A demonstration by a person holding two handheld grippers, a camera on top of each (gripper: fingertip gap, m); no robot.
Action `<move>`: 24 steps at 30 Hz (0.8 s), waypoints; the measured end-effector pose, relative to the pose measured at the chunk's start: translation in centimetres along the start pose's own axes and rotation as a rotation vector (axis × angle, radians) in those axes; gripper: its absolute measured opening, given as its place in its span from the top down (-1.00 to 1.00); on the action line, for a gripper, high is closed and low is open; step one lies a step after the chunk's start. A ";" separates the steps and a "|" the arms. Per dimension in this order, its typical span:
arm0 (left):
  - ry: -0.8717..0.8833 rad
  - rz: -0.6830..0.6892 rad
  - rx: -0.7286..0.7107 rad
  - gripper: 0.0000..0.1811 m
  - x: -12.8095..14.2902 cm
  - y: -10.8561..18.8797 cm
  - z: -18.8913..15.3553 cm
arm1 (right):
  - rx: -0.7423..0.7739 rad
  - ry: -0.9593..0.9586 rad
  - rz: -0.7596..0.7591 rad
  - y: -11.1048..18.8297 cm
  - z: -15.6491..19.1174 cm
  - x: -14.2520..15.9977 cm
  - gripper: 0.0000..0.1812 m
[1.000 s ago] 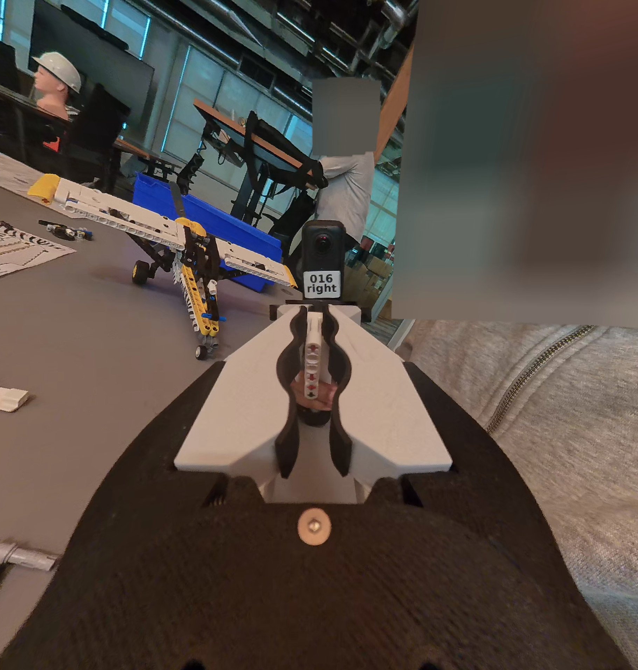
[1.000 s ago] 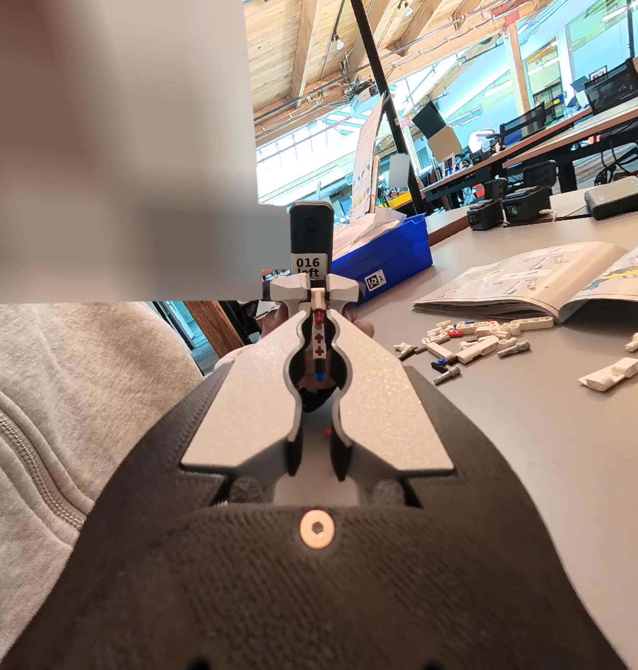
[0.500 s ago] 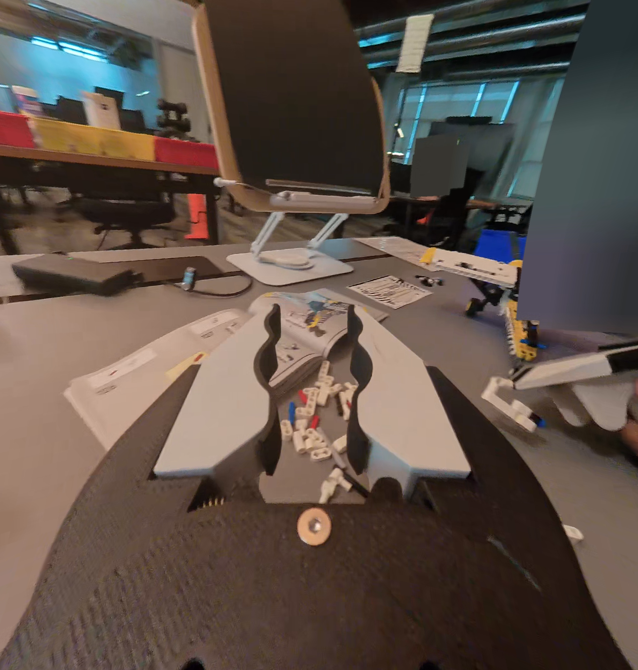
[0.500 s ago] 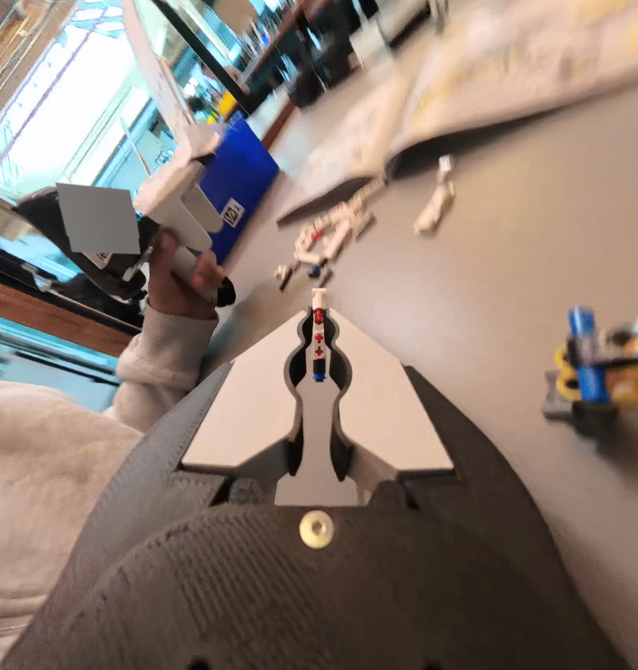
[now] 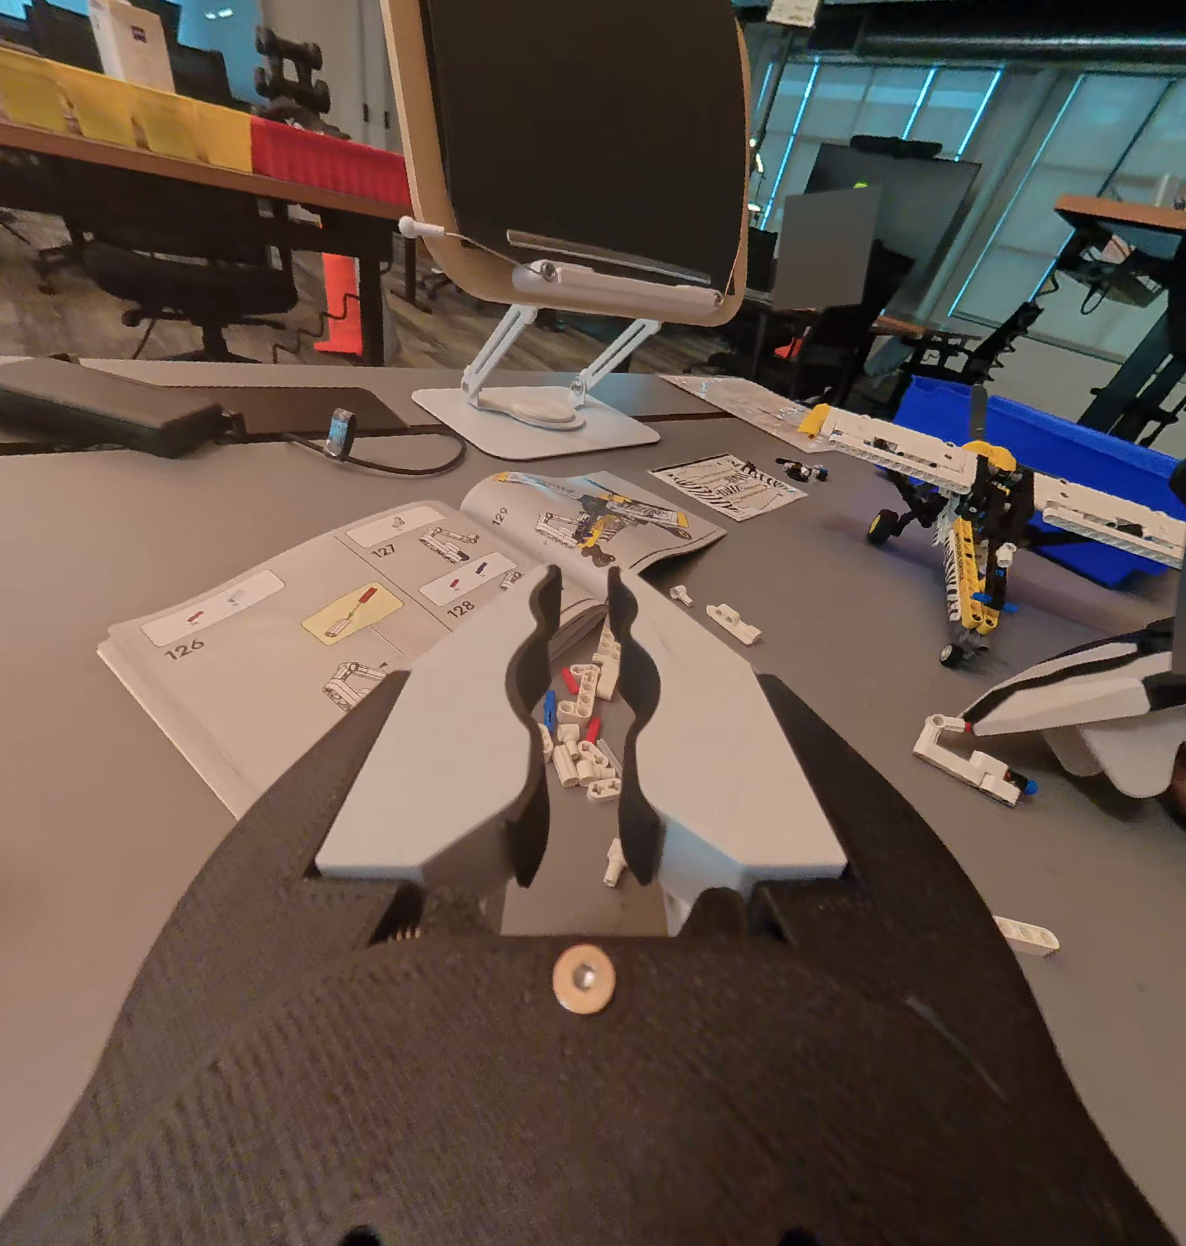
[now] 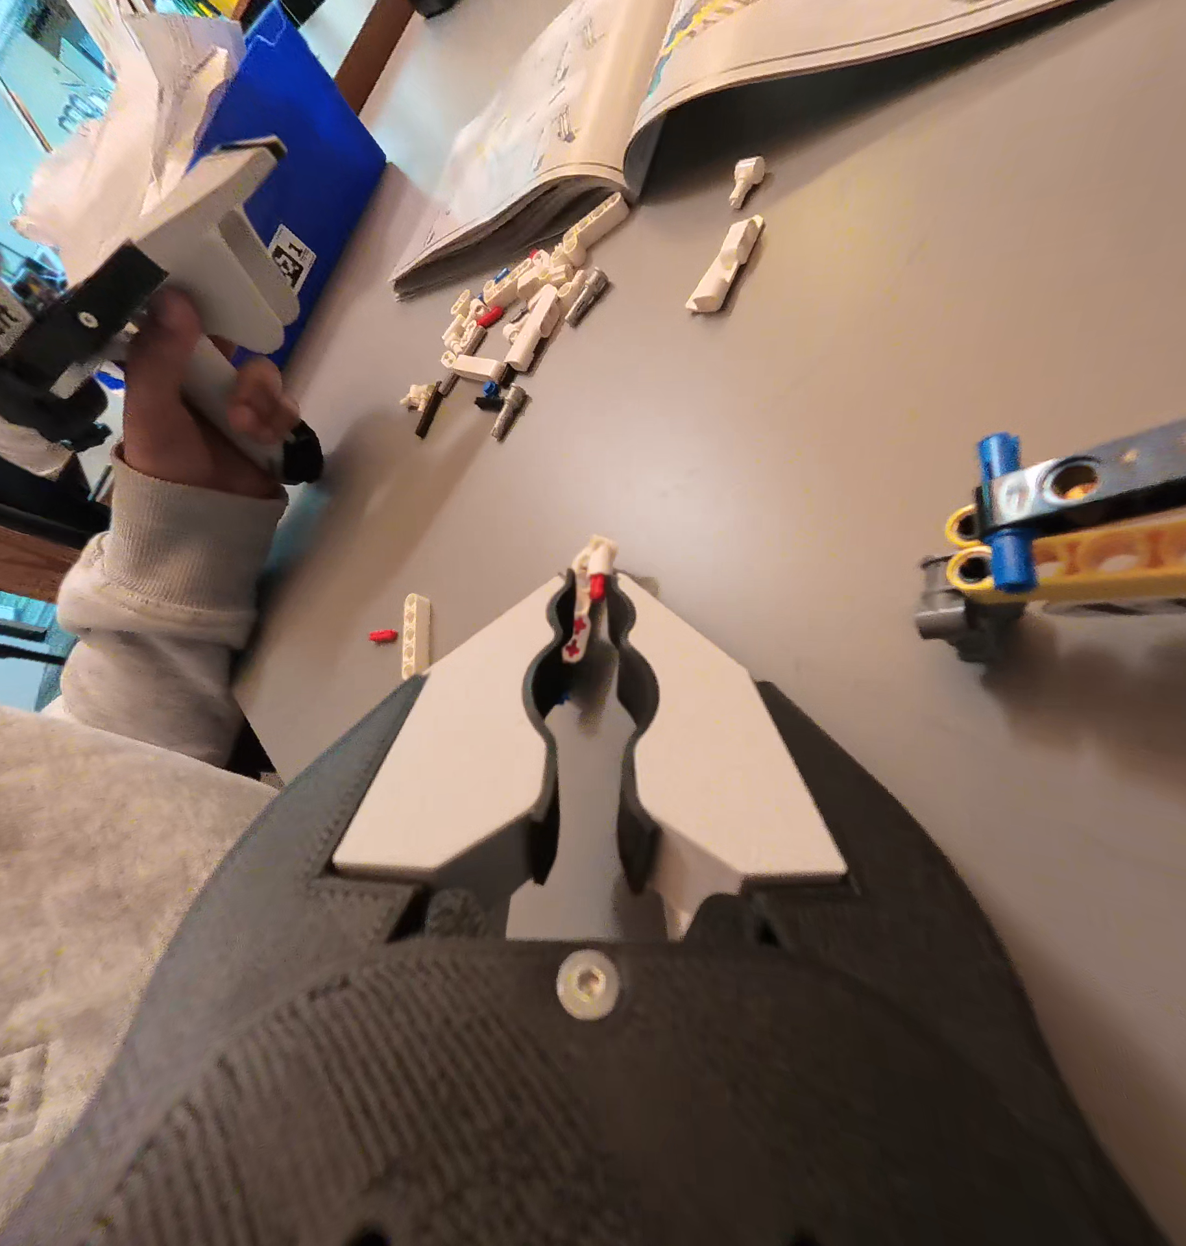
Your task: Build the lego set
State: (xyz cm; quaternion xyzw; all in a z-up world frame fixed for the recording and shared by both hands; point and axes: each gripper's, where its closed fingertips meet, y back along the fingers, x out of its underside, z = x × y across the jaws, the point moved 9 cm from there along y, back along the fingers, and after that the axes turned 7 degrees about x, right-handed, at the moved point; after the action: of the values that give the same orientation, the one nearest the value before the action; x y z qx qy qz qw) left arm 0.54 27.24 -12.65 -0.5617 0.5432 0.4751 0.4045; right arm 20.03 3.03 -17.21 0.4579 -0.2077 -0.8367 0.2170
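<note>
My left gripper is open and empty, hovering over a pile of small white, red and blue Lego pieces beside the open instruction booklet. My right gripper is shut on a small white sub-assembly with red pins. In the left wrist view the right gripper holds that sub-assembly down at the table surface. The partly built yellow, white and black Lego plane stands at the right. Its tail end is close to my right gripper.
A blue bin sits behind the plane. A tablet on a stand and a sticker sheet lie farther back. A loose white beam, a red pin and a white piece lie on the grey table. My hands' fingertips stand some 20 cm from each other. The white piece sits 12 cm or so from the ends of my right fingers.
The grippers faced each other on the sub-assembly. My left gripper let go, opened and swung over the parts pile. My right gripper carried the sub-assembly down to the table.
</note>
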 end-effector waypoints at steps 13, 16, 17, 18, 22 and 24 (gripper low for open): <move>0.102 0.178 -0.065 0.97 1.2 -0.5 1.0 | -0.104 0.221 -0.385 3.4 1.3 -2.2 0.67; 0.089 0.347 -0.128 0.95 2.2 -1.0 0.8 | -0.129 0.288 -0.475 3.3 1.8 -2.2 0.68; 0.072 0.405 -0.142 0.91 2.6 -1.3 0.6 | -0.149 0.305 -0.491 3.3 2.0 -2.2 0.69; 0.062 0.452 -0.144 0.88 2.9 -1.6 0.4 | -0.165 0.321 -0.516 3.4 2.2 -2.2 0.70; 0.055 0.547 -0.162 0.80 3.6 -2.2 0.1 | -0.179 0.331 -0.546 3.4 2.1 -2.5 0.70; 0.072 0.574 -0.162 0.78 3.9 -2.3 0.3 | -0.194 0.316 -0.531 3.3 2.0 -2.6 0.70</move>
State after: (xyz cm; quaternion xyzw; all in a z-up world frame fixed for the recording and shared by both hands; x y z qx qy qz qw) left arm 2.69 26.82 -16.64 -0.4319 0.6541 0.5919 0.1880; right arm 20.12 2.05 -12.69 0.5975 0.0358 -0.7985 0.0631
